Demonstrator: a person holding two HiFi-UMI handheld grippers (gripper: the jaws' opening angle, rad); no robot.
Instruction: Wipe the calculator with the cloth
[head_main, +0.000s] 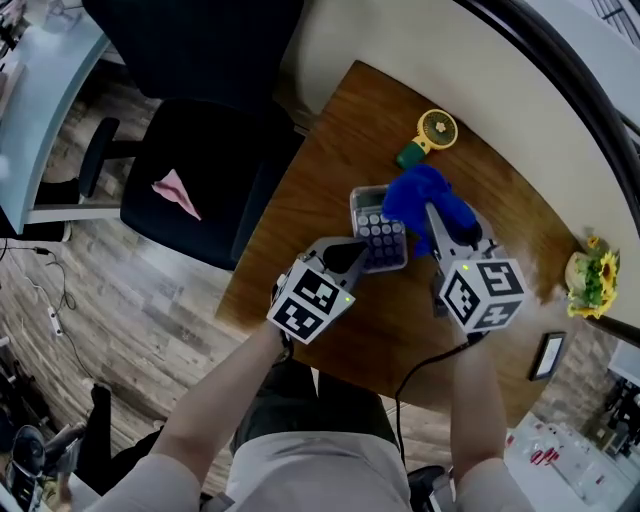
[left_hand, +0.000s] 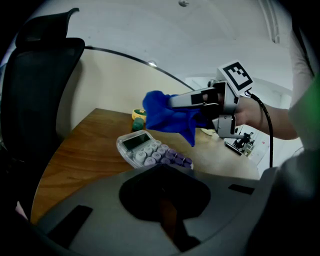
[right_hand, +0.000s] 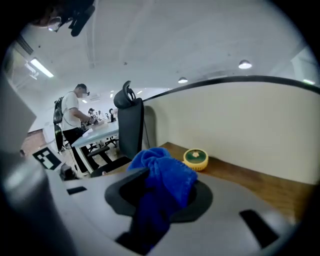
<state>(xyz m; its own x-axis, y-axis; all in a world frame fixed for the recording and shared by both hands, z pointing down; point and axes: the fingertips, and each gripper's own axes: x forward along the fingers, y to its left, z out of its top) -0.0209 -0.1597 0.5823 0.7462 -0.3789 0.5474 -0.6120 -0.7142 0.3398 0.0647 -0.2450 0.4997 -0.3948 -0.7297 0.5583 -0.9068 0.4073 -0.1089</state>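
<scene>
A clear calculator (head_main: 378, 236) with grey and purple keys lies on the wooden table (head_main: 325, 160). My left gripper (head_main: 356, 258) reaches its near left corner and looks shut on that edge; in the left gripper view the calculator (left_hand: 148, 149) runs under the jaw tips of the left gripper (left_hand: 161, 169). The blue cloth (head_main: 424, 198) hangs bunched over the calculator's far right side, with my right gripper (head_main: 434, 218) shut on it. Seen from the left gripper, the cloth (left_hand: 167, 116) hovers just above the keys. The right gripper view shows the cloth (right_hand: 162, 182) filling the jaws of the right gripper (right_hand: 159, 192).
A small yellow and green hand fan (head_main: 431, 136) lies beyond the cloth near the wall. A sunflower pot (head_main: 589, 279) and a small dark frame (head_main: 548, 356) sit at the table's right. A black office chair (head_main: 195, 175) carrying pink paper (head_main: 177, 194) stands left.
</scene>
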